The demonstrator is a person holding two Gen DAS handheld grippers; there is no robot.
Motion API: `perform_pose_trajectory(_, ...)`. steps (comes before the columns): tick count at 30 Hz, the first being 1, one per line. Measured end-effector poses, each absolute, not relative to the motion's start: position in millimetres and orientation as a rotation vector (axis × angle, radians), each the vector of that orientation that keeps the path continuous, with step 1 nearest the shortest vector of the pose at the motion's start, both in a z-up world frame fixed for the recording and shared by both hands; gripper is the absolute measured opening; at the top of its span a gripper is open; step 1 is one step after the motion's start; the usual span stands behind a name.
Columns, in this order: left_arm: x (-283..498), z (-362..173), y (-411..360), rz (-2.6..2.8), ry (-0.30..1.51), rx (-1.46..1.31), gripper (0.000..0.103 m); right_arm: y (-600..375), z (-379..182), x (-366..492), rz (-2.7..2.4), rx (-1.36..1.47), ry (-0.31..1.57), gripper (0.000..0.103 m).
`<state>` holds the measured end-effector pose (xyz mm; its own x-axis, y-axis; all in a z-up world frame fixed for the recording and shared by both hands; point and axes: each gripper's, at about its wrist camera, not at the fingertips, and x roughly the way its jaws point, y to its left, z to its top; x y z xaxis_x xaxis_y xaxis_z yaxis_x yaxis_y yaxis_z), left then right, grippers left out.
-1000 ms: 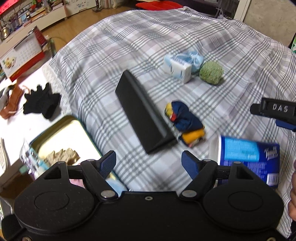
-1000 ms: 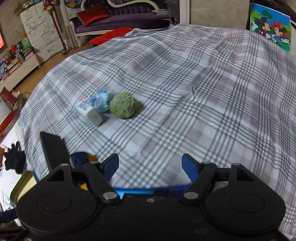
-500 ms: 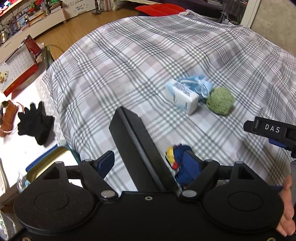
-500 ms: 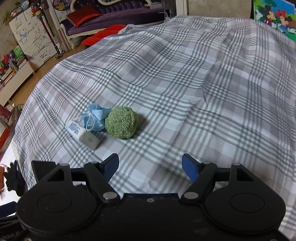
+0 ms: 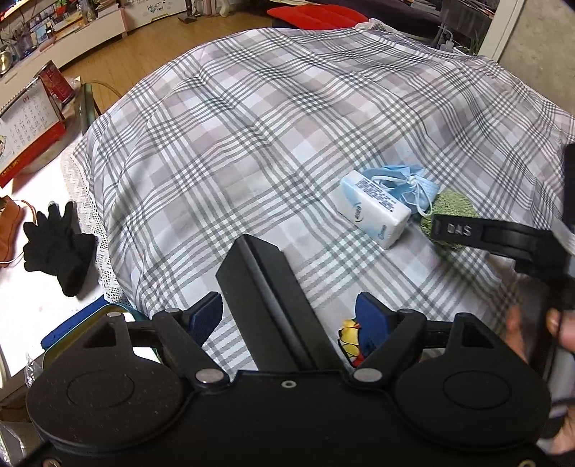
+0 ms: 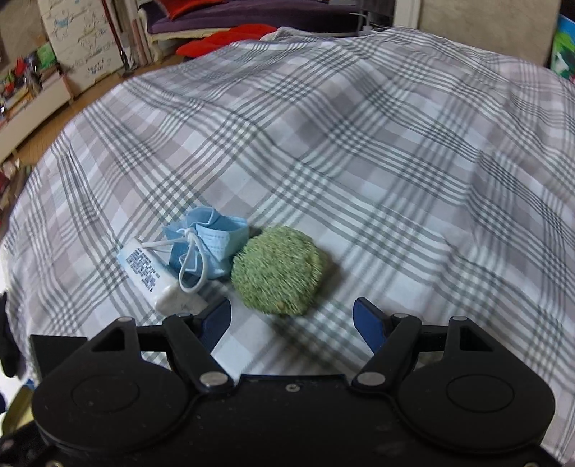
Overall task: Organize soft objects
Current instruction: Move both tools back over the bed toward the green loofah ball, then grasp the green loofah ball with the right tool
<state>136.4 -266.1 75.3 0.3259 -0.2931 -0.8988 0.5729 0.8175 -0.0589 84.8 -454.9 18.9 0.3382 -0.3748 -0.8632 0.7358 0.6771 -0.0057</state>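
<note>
A fuzzy green ball (image 6: 278,270) lies on the plaid cloth (image 6: 359,161), just ahead of my open, empty right gripper (image 6: 291,319). A crumpled blue face mask (image 6: 206,248) and a white tissue pack (image 6: 149,274) lie to its left, touching each other. In the left wrist view the tissue pack (image 5: 373,208), the mask (image 5: 406,186) and the ball (image 5: 454,208) sit at right, the ball partly behind the right gripper's arm. My left gripper (image 5: 291,318) is open and empty over a black wedge-shaped stand (image 5: 266,298). A blue-and-yellow cloth bundle (image 5: 354,339) peeks by its right finger.
Black gloves (image 5: 57,248) lie on the white surface at left, beside a brown item (image 5: 9,230). A metal tin's rim (image 5: 82,319) shows at lower left. A desk calendar (image 5: 25,122) stands far left. Wooden floor and a red cushion (image 5: 316,14) lie beyond.
Both grippers have moved forward over the cloth. The green ball, mask and tissue pack now appear nearer; the blue tissue package has left the left wrist view. Both grippers stay open.
</note>
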Motion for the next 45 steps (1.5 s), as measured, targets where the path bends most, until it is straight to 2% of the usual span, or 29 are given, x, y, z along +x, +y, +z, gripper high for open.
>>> perform_pose_trajectory(8, 147, 77, -258, -0.580, 1.090, 0.275, 0.078, -464, 0, 109, -0.776, 0.389, 1.003, 0.074)
perform_pose_trajectory(10, 149, 77, -257, -0.578, 1.087, 0.272, 0.078, -467, -4, 110, -0.790, 0.388, 1.000, 0.072)
perform_pose_trajectory(12, 150, 77, -257, -0.578, 1.086, 0.272, 0.079, -471, -6, 108, -0.782, 0.412, 0.994, 0.059)
perform_pose_trajectory(15, 152, 77, -258, -0.580, 1.083, 0.274, 0.079, -472, -1, 99, -0.780, 0.443, 0.983, 0.056)
perform_pose_trajectory(26, 146, 80, -289, -0.650, 1.042, 0.299, 0.080, -452, 36, 5, -0.837, 0.538, 0.891, 0.056)
perform_pose_trajectory(30, 142, 79, -317, -0.666, 0.956, 0.360, 0.089, -454, 40, -19, -0.873, 0.574, 0.842, 0.056)
perform_pose_trajectory(35, 142, 60, -350, -0.677, 0.924, 0.442, 0.089, -459, 34, -25, -0.887, 0.571, 0.802, 0.056)
perform_pose_trajectory(41, 152, 36, -370, -0.698, 1.015, 0.436, 0.089, -470, 21, -28, -0.879, 0.607, 0.817, 0.056)
perform_pose_trajectory(45, 156, 27, -379, -0.673, 1.010, 0.455, 0.089, -472, 19, -30, -0.859, 0.619, 0.810, 0.056)
